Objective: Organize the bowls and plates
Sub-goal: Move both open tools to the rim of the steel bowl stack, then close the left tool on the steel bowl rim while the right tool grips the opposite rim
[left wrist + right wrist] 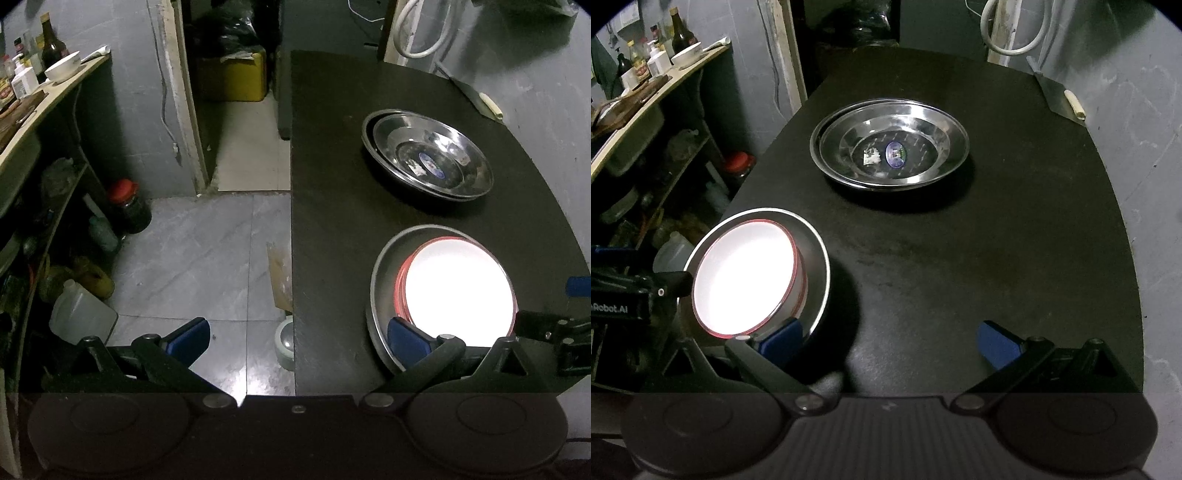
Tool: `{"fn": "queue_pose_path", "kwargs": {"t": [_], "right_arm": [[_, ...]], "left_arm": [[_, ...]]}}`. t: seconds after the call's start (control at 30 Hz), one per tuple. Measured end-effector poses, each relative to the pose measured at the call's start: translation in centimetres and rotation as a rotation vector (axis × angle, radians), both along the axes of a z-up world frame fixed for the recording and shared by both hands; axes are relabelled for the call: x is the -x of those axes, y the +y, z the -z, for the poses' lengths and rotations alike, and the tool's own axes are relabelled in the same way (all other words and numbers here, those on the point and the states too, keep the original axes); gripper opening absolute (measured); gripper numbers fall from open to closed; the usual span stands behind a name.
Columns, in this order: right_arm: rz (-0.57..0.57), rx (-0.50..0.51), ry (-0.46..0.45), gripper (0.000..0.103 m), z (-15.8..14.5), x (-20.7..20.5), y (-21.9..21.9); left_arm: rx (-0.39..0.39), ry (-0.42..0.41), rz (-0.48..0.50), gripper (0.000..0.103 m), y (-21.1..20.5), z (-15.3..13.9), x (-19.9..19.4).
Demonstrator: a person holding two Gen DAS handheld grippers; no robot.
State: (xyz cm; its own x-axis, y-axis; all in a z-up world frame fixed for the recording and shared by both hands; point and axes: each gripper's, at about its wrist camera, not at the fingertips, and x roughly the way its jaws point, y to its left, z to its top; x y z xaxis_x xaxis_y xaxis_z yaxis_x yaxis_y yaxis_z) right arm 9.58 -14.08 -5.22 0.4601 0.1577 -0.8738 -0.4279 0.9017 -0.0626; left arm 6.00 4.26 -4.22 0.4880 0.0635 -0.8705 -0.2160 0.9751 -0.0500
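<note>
Your left tool [299,338] is level, its blue-padded fingers [188,338] spread wide apart and holding nothing. Your right tool [890,338] sits likewise, jaws wide, its body visible at 3 o'clock in the left view.

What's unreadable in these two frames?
- White bowl interior: overexposed in both wrist views, contents unknown.
- Steel plate near rim: left wrist view, hidden behind a fingertip.
- Stacked steel dishes: exact count unclear; sticker text too small.
</note>
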Motion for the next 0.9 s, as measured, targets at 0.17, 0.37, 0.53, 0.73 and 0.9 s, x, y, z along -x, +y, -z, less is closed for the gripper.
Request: {"fn": "queue_pose_path", "kwargs": {"t": [0.17,0.37,0.53,0.73,0.9], "right_arm": [[-0.017,-0.004,0.0,0.103,0.1,0.2,0.1],[-0.03,-0.011,0.003,0.103,0.2,0.1,0.1],[-0.049,0.014,0.014,0.103,0.6,0.0,0.7],[-0.053,0.036,0.002,0.103,0.9,-0.3,1.0],[-0.073,0.063,-0.021,0.103,0.8,-0.1,1.3]], "left_arm": [[-0.017,0.017,0.02,0.102,-0.6,0.3,-0.3],[-0.042,0.025,0.037,0.102,-1.2,0.6,-0.6],[-0.057,0.026,0.05,0.102,-1.4,0.6,-0.8],[-0.084,0.024,0.068,0.102,-1.8,0.6,-0.9],[-0.078,0.024,0.071,0.1,-1.8,0.6,-0.9]]}}
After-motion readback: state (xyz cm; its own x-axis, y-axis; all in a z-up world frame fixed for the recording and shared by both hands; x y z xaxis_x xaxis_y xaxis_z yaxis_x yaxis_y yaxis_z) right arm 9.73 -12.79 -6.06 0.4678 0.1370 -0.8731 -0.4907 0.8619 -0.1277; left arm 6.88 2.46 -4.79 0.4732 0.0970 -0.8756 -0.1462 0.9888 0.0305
